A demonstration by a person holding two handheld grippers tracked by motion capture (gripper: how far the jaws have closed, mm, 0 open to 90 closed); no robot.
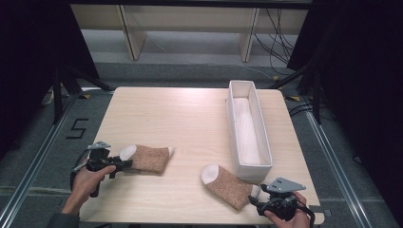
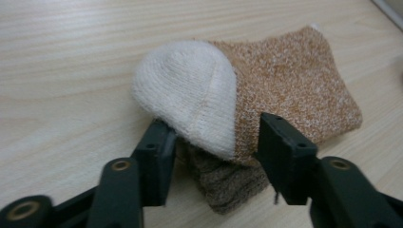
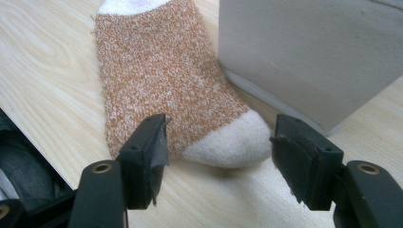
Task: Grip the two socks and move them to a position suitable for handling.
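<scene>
Two brown speckled socks with white ends lie on the wooden table. The left sock [image 1: 148, 158] [image 2: 290, 90] is folded, its white end [image 2: 187, 90] lying on top. My left gripper [image 1: 122, 164] [image 2: 216, 152] is open, its jaws standing on either side of that white end and the folded edge below it. The right sock [image 1: 228, 186] [image 3: 161, 80] lies slantwise near the front edge, beside the white bin. My right gripper [image 1: 255, 199] [image 3: 221, 152] is open, and the sock's white toe [image 3: 233, 142] lies between its jaws.
A long, narrow white bin [image 1: 234, 118] [image 3: 309, 52] stands on the right half of the table, its near corner right next to the right sock. The table's front edge [image 1: 190, 222] runs close under both hands. Bare tabletop [image 1: 166, 114] stretches across the middle and back.
</scene>
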